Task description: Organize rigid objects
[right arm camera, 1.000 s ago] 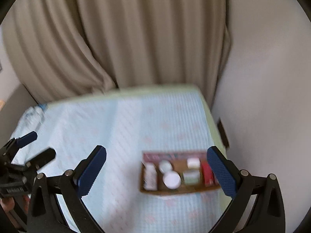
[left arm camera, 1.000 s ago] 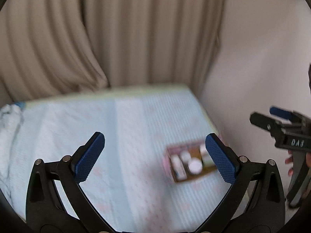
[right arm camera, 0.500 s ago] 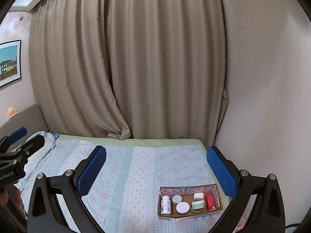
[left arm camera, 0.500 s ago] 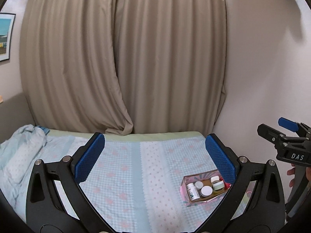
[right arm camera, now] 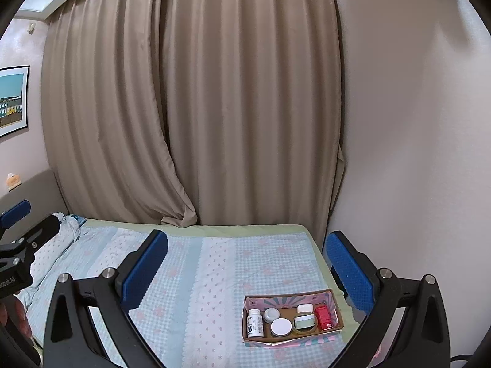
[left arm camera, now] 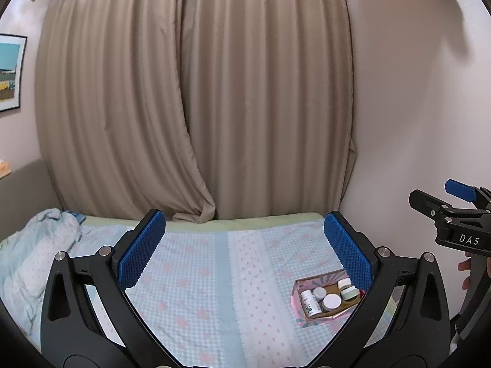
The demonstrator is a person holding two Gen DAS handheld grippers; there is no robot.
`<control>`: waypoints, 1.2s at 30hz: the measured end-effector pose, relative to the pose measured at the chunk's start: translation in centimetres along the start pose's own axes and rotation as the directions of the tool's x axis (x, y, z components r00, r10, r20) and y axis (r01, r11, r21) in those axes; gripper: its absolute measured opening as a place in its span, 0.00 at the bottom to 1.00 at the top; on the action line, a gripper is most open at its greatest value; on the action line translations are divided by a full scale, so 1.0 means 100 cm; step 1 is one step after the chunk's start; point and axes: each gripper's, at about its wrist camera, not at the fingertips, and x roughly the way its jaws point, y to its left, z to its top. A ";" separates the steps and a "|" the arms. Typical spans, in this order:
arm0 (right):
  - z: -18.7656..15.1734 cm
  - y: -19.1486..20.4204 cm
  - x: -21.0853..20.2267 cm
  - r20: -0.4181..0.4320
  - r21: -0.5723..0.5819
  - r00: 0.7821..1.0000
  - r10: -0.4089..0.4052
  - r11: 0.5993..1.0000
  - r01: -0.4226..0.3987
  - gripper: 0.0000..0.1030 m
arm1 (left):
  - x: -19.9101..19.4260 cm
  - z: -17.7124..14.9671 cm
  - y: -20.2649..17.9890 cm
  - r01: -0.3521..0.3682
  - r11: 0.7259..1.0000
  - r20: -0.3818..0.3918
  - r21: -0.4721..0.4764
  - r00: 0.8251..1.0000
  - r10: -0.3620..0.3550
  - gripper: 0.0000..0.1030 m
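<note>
**A:** Where's the box?

**B:** Cardboard box (right arm camera: 334, 303) sits on the bed at about 5 o'clock in your right wrist view, near the bed's right edge (right arm camera: 319, 254) and the wall (right arm camera: 414, 153). Inside, all upright: white bottle (right arm camera: 255, 322) at the left end, grey-lidded jar (right arm camera: 271, 315) and white-lidded jar (right arm camera: 280, 327) next to it, green jar (right arm camera: 304, 321) with a small white jar (right arm camera: 305, 308) behind it, red carton (right arm camera: 324, 317) at the right end.

**A:** Grippers?

**B:** Your right gripper (right arm camera: 245, 268) is spread wide, holds nothing, touches nothing; it hangs above the bed, well apart from the box. Your left gripper (left arm camera: 244, 247) is likewise spread wide, nothing between the pads. In the left view the box (left arm camera: 302, 282) is at 4 o'clock, partly behind the right finger (left arm camera: 348, 250).

**A:** Room to move?

**B:** Blue checked sheet (right arm camera: 199, 276) lies flat from 6 to 9 o'clock of the box. Rumpled blanket (left arm camera: 33, 245) at 9 o'clock by the headboard. Curtain (right arm camera: 190, 107) at 12 o'clock along the bed's far edge. The wall is tight on the box's 3 o'clock side.
</note>
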 end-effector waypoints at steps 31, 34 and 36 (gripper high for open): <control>0.002 0.001 0.003 -0.008 -0.001 1.000 0.016 1.000 -0.016 1.00 | -0.004 0.000 0.001 -0.044 0.999 0.001 0.010 0.999 0.044 1.00; 0.003 0.002 0.003 -0.007 -0.005 1.000 0.016 1.000 -0.016 1.00 | -0.003 -0.001 0.001 -0.046 0.999 0.003 0.013 0.999 0.046 1.00; 0.002 0.002 0.002 -0.008 -0.004 1.000 0.016 1.000 -0.016 1.00 | -0.001 -0.001 0.001 -0.047 0.999 -0.001 0.014 0.999 0.047 1.00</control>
